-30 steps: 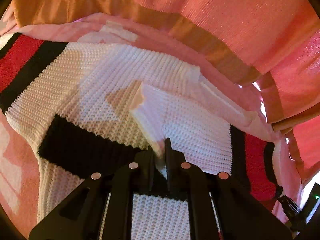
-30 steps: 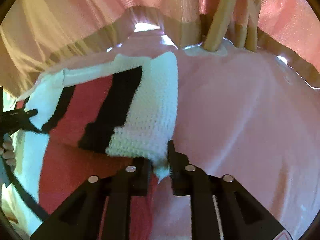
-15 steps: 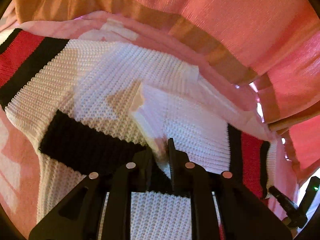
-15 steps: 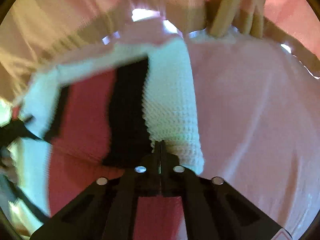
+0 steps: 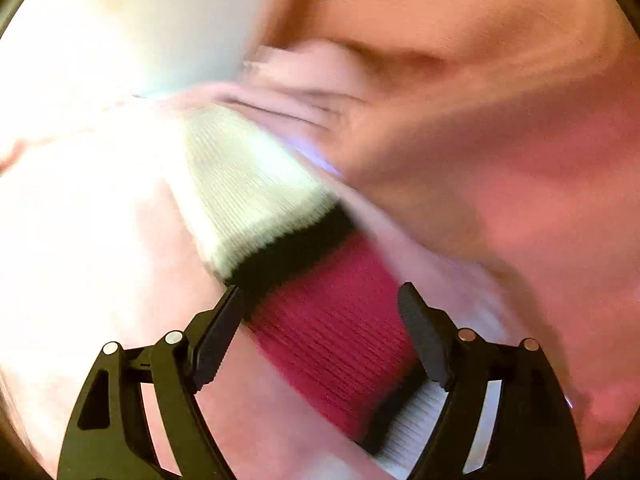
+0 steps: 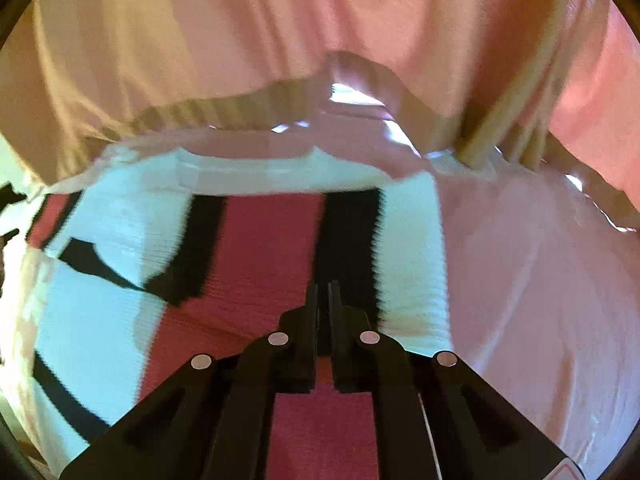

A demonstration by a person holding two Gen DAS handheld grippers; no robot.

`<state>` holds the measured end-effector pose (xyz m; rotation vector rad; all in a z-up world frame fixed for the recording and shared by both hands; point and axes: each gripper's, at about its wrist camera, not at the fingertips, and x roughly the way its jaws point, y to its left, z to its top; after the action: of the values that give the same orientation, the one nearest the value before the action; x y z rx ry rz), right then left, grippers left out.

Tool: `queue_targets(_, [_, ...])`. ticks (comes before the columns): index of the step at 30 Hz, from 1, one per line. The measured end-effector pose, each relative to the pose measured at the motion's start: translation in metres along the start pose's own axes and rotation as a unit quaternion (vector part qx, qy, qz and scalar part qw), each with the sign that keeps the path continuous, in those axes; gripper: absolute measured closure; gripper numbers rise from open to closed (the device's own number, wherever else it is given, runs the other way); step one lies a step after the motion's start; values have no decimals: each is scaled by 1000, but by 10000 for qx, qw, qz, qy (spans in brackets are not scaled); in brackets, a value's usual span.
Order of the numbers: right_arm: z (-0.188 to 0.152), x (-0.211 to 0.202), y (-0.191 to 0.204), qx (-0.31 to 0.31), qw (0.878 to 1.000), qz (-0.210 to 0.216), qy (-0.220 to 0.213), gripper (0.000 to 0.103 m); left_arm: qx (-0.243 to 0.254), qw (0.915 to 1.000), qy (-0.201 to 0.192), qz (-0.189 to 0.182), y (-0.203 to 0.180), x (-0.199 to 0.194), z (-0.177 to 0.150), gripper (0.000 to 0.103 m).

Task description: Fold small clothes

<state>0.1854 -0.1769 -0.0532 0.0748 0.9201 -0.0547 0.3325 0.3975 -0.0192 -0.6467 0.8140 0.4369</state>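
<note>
A small knit sweater (image 6: 264,248), white with red and black stripes, lies on a pink sheet (image 6: 520,280). My right gripper (image 6: 323,292) is shut over its red and black bands; whether it pinches the knit is not clear. In the blurred left wrist view a striped sleeve (image 5: 328,320) of the sweater runs between the wide-open fingers of my left gripper (image 5: 320,300), which hold nothing.
Pink curtains (image 6: 280,40) hang behind the sheet's far edge. Pale wooden poles (image 6: 480,148) stand at the back right. Bare pink sheet lies to the right of the sweater.
My left gripper has let go of the white knit, opened wide and swung fast over a striped sleeve. My right gripper has closed and moved onto the sweater's red band.
</note>
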Motion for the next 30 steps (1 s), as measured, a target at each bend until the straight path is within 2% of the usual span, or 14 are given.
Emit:
queue_targets(4, [2,12,14,-44,9999,114,102,95,-250,9981,67,562,40,38,35,26])
queue_targets(6, [0,21,26,-153,9997,59,177,91,-338,9978,256,504,50,59,41,27])
queue_targets(7, [-4,23,29,-187,9996,45,223,88,-301,9983,146,488,50,62,42,27])
queue_targets(8, [-7,27,31,-225,9994,21,272,87,-113,9989,-23,455,44,64,44,32])
queue_targets(10, [-12,30,33,-275,9990,-26,339,86,167,9984,-51,536,35,67,46,61])
queue_targets(11, [-13,31,32,-262,9990,-50,345,86,240,9986,-85,471,33,66,46,93])
queue_targets(13, [-12,31,28,-199,9992,-34,352,86,181,9997,-176,-33,21,52,45,94])
queue_targets(14, [-10,29,26,-150,9994,-41,311,86,238,9991,-320,-130,12,40,43,94])
queue_targets(17, [-6,20,20,-51,9998,-30,203,85,911,9921,-722,-472,-38,-14,25,95])
queue_targets(19, [-3,12,15,32,9999,1,122,84,1324,9831,-885,-904,-84,-55,8,95])
queue_targets(21, [0,5,10,109,9999,7,26,81,1791,9673,-948,-1526,-136,-104,-25,95])
queue_targets(25, [6,-8,-5,261,9996,22,-106,77,2584,9283,-385,-2644,-233,-172,-122,95])
queue_targets(27, [8,-14,-16,343,9993,-48,-167,77,2866,9120,24,-2936,-269,-180,-170,94])
queue_targets(30, [7,-16,-37,558,9984,-14,-102,72,3315,8941,587,-2953,-310,-169,-248,90])
